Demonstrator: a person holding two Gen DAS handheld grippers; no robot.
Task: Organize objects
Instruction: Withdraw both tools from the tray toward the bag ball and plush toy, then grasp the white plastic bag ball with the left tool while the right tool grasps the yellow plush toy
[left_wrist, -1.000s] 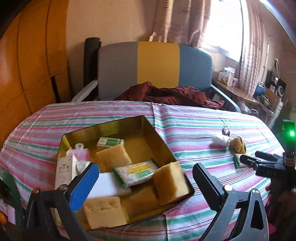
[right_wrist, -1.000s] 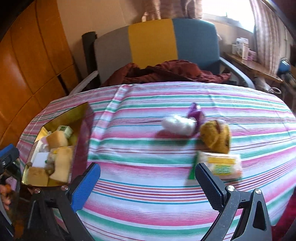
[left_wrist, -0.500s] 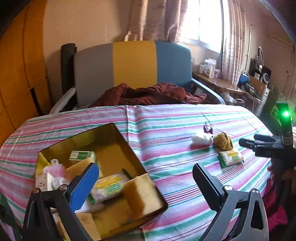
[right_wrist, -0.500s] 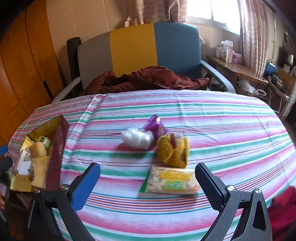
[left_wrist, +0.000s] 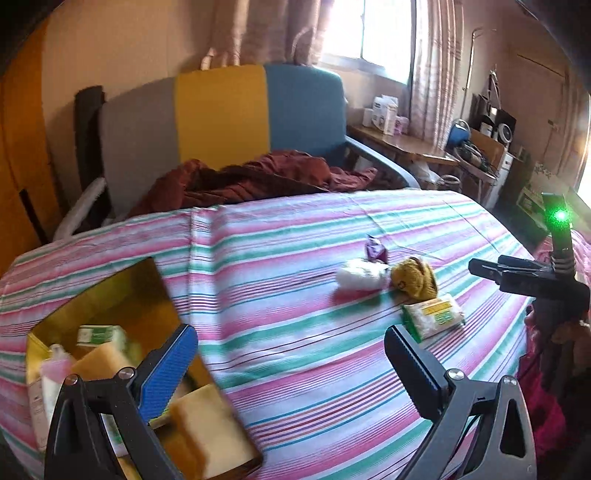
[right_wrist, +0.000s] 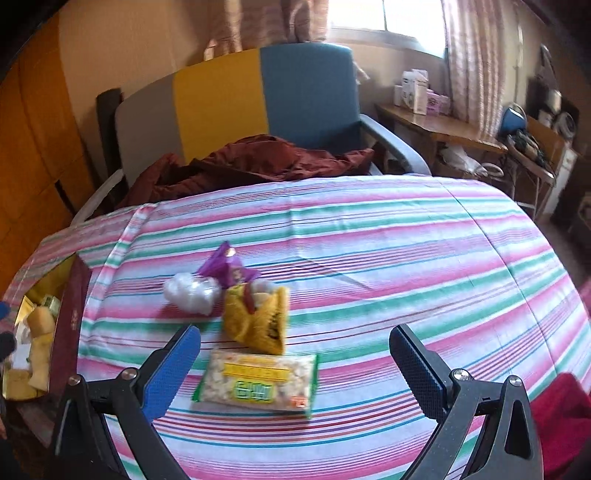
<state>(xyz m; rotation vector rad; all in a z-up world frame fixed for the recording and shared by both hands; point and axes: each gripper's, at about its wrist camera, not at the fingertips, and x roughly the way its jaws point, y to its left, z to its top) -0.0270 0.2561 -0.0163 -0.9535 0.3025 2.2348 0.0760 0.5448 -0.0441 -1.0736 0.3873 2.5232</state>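
The table (right_wrist: 369, 236), covered in a striped cloth, fills both views; its far edge meets a chair (right_wrist: 258, 110) with a dark red cloth (right_wrist: 251, 162) heaped on the seat. The right half of the surface is bare cloth out to the right edge, and a wide bare band runs between the box and the loose items.

At the left edge sits the gold box (left_wrist: 110, 295), open on top, its near corner reaching the near edge. Inside it lie yellow sponges (left_wrist: 207, 428), a small green-and-white packet (left_wrist: 98, 334) and a pink-topped bottle (left_wrist: 55, 365), packed close.

Near the middle of the near edge lies a flat snack packet (right_wrist: 258, 380) with a yellow and green label. Just behind it, touching or nearly so, is a yellow pouch (right_wrist: 258, 317), with a white bag (right_wrist: 192, 291) beside it on the left and a purple wrapper (right_wrist: 225, 264) behind.

The right gripper (right_wrist: 295, 365) hangs over the snack packet, jaws spread wide to either side of it, holding nothing. The left gripper (left_wrist: 291, 365) is over the bare cloth beside the box, likewise released and empty.
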